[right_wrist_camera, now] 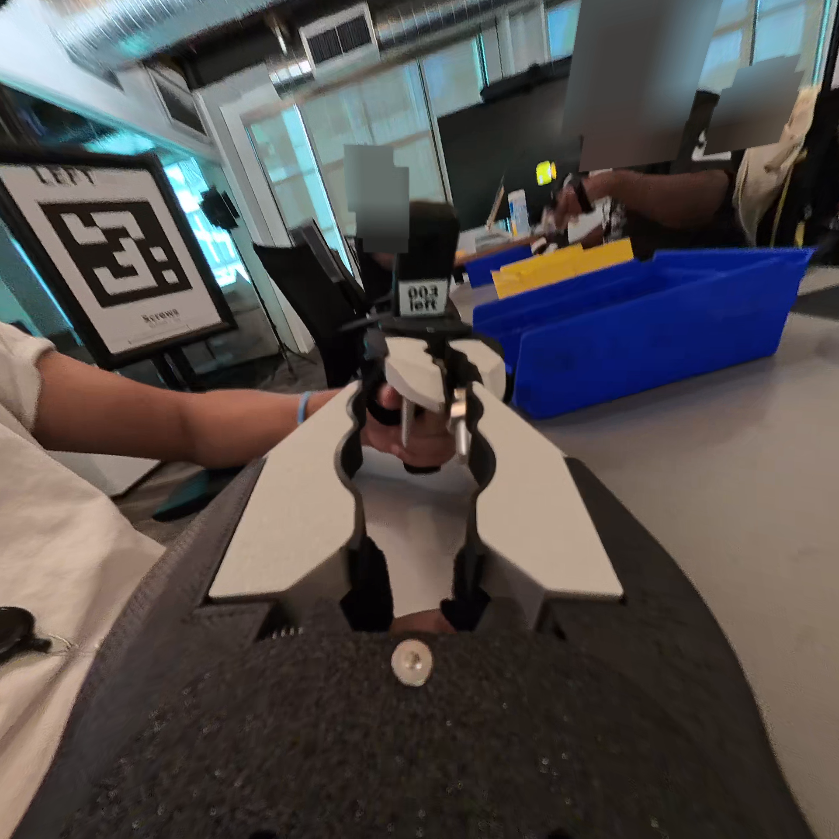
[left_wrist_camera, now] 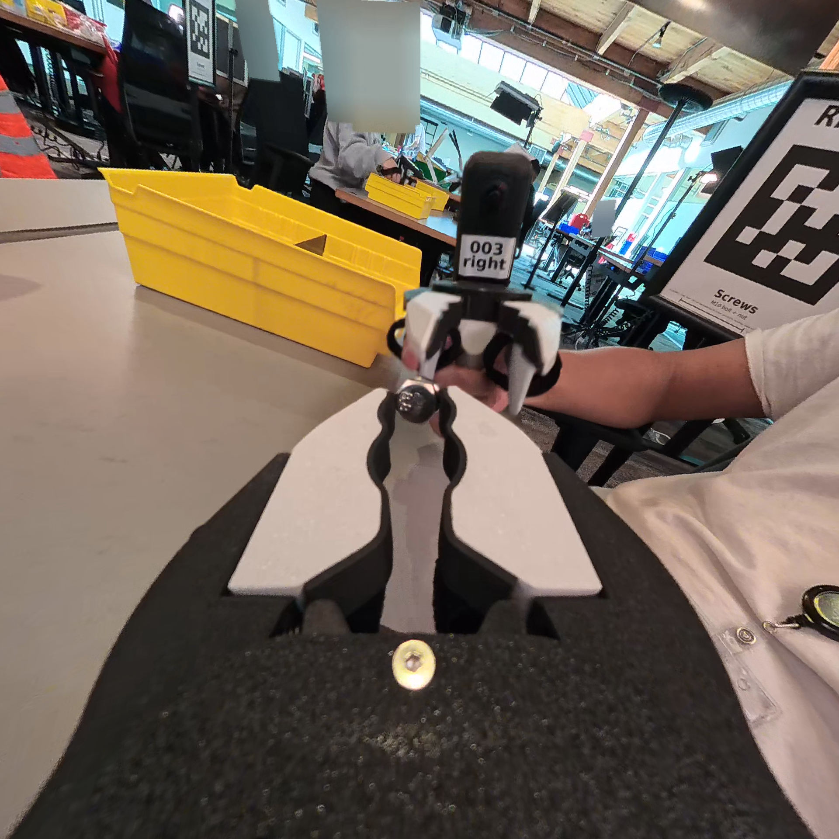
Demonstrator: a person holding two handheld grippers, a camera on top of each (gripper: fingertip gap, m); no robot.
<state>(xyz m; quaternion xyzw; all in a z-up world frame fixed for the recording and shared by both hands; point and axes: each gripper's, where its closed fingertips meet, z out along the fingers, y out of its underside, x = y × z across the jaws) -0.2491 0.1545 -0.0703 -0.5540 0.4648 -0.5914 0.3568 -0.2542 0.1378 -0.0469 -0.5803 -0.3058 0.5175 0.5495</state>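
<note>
Left wrist view: left tongs clamp bolt past table edge.

the bolt shank is hidden behind its head; motion blur smears the right gripper, so pad contact perhaps can't be judged.

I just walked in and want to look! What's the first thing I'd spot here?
Probably the shiny silver bolt, pinched at the tips of the left gripper over the grey table. Facing it, the right gripper stands open, one fingertip close by the bolt. Then the bright bins: a yellow bin behind on one side, a blue bin on the other.
</note>
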